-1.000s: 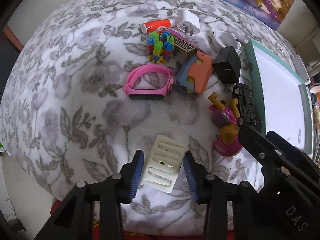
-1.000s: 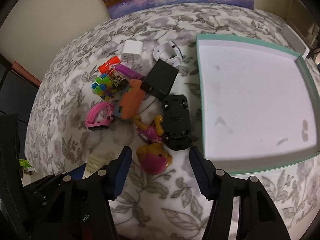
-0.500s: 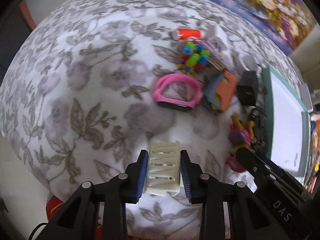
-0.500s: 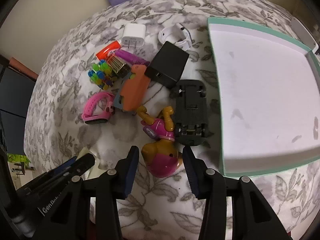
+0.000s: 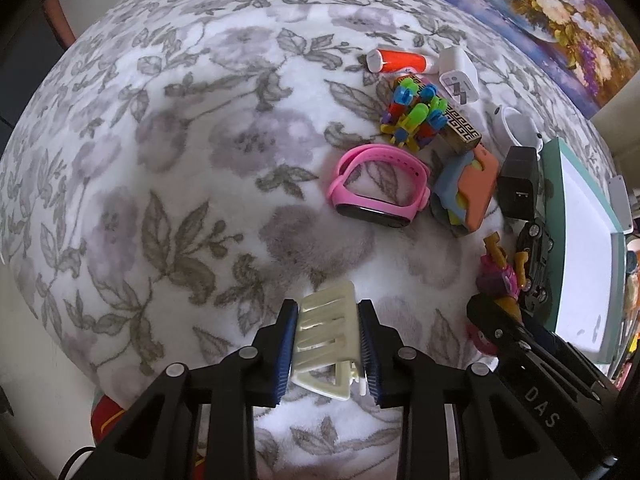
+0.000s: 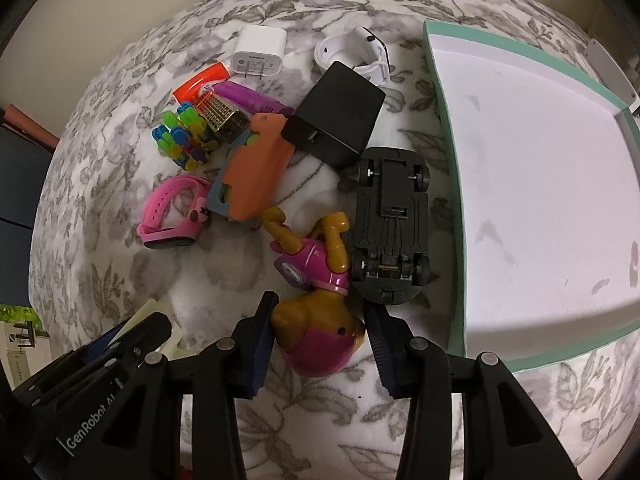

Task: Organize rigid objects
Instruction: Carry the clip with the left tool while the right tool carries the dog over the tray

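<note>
**Now: cream rack pinched on the left, pup toy between the right pads**

Firmly, the left gripper pinches a cream slotted rack, both blue pads pressed against its long sides, and the rack looks tilted up off the floral blanket. The right gripper sits around the head of a pink-and-tan pup figure; its left pad touches the toy, while on the right I cannot tell whether the pad touches or a thin gap remains, so the grip itself is unclear.

Just beyond the figure lies a black toy car on its roof, wheels up, close beside the rim of a teal-edged white tray whose floor is bare. Farther out on the blanket sits a loose cluster: a black charger block touching an orange-and-blue toy, a pink watch band to its left, a bundle of coloured plastic pegs, a gold-patterned box, a purple tube, an orange-red tube, a white plug adapter and a white earbud case with cable. A flower painting stands behind the blanket.
</note>
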Demonstrator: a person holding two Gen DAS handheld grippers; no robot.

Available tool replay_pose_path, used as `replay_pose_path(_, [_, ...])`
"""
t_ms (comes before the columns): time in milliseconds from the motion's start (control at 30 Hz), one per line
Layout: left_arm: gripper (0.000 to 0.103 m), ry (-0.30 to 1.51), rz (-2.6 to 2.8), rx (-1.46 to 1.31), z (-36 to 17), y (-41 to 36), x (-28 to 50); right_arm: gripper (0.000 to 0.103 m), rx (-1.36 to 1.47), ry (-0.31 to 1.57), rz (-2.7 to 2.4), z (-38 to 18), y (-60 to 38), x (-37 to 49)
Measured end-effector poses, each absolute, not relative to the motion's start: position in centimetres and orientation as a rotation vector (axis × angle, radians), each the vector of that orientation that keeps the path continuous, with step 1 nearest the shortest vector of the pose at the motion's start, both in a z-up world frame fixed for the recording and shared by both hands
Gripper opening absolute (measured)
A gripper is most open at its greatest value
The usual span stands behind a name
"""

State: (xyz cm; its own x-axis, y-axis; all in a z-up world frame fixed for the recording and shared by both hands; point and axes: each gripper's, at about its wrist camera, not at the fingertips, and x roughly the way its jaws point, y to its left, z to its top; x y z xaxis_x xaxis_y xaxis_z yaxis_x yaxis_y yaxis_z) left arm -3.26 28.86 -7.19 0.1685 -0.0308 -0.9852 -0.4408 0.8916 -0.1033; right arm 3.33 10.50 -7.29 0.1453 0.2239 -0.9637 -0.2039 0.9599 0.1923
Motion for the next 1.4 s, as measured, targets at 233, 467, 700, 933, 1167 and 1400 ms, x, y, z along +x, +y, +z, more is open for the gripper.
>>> replay_pose_path(233, [0.033, 1.384, 0.306, -0.405, -7.1, 28.7, -3.0, 0.045, 0.004, 1.380, 0.312, -7.4, 10.8, 3.4])
replay_pose_path(467, [0.033, 1.370, 0.305, -0.424, -6.5, 27.0, -3.4, 0.045, 0.065, 1.401, 0.340, -6.9, 9.7, 3.0])
replay_pose_path(700, [0.033, 1.301, 0.301, -0.428, -4.4, 26.6, -3.5, 0.045, 0.138, 1.377, 0.385, -5.0, 8.6, 2.8])
replay_pose_path(933, [0.033, 1.206, 0.313, -0.425, -1.0, 26.0, -3.6, 0.045, 0.253, 1.310, 0.424, -2.0, 6.9, 3.1])
replay_pose_path(1167, [0.033, 1.172, 0.263, -0.381, 1.5, 23.5, -1.0, 0.045, 0.306, 1.226, 0.333, 0.2, 3.4, 4.4])
replay_pose_path(1400, [0.033, 1.180, 0.197, -0.307, 2.7, 19.5, 2.2, 0.045, 0.230, 1.161, 0.074, -0.1, -2.1, 6.6])
